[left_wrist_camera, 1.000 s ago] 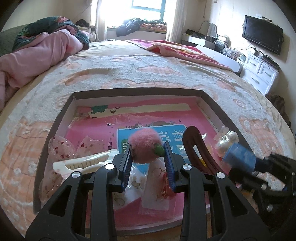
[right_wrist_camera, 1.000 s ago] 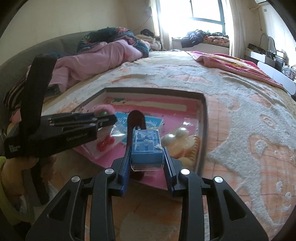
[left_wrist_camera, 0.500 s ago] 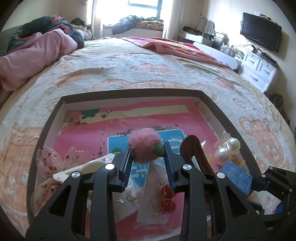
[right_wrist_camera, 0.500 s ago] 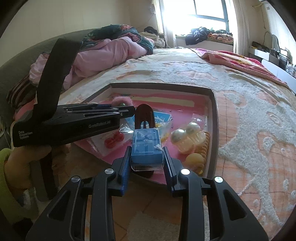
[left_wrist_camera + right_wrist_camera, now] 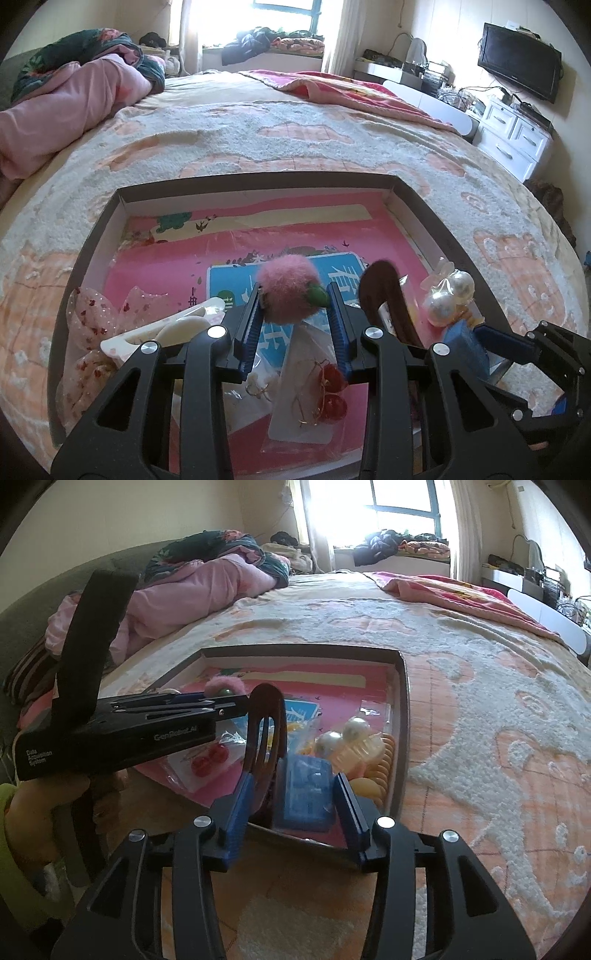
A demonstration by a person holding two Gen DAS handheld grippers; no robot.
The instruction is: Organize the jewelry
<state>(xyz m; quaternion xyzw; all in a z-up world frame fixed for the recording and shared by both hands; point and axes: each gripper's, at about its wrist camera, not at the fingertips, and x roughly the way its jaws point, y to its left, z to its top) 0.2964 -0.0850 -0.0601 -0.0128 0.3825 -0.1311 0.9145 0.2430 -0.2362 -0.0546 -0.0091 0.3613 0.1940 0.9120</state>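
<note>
Right claw (image 5: 293, 801) is opening off the blue box (image 5: 304, 794) over the bedspread's tray (image 5: 404, 716); left claw (image 5: 295, 314) grips a pink pompom (image 5: 290, 291).

The tray (image 5: 88, 254) was a shallow dark-rimmed box on the bed, pink lining inside. A fluffy pink pompom (image 5: 290, 290) with a green bit on its side sat pinched above the tray floor. The brown hair clip (image 5: 266, 731) stood up on edge, curved, just left of the little blue box (image 5: 304, 792) at the tray's near edge (translucent, lid-up, slightly tilted). Two big pearls (image 5: 448, 295) lay by the right wall, next to an orange beaded piece (image 5: 382, 771). A bag with red earrings (image 5: 332, 395) lay flat near the front. A white claw clip (image 5: 162, 328) and a sheer pink bow (image 5: 88, 314) rested on the left side.
</note>
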